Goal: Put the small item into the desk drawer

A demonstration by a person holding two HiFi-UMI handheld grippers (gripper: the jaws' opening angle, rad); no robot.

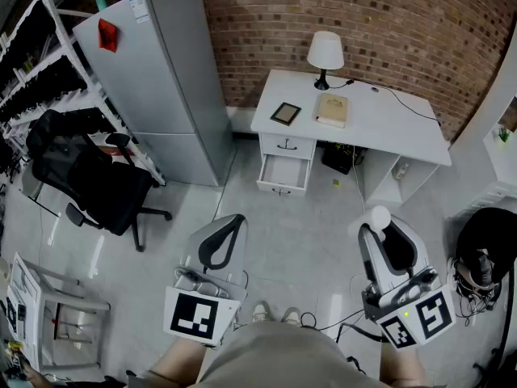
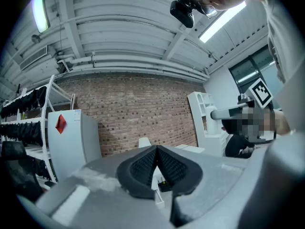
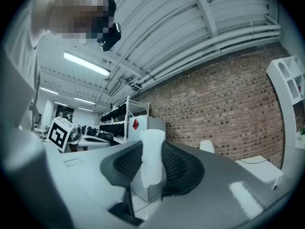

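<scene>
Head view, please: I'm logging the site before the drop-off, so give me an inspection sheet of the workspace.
Surface: white desk, mostly bare.
Job's things: lower drawer pulled open; white item held, not yet at the desk.
Clutter: lamp, book, dark frame on the desk.
Claws: left claw shut, empty; right claw shut on the white item.
Cables: black cable across the desk; floor cables by the feet.
Surroundings: fridge, office chair, brick wall.
</scene>
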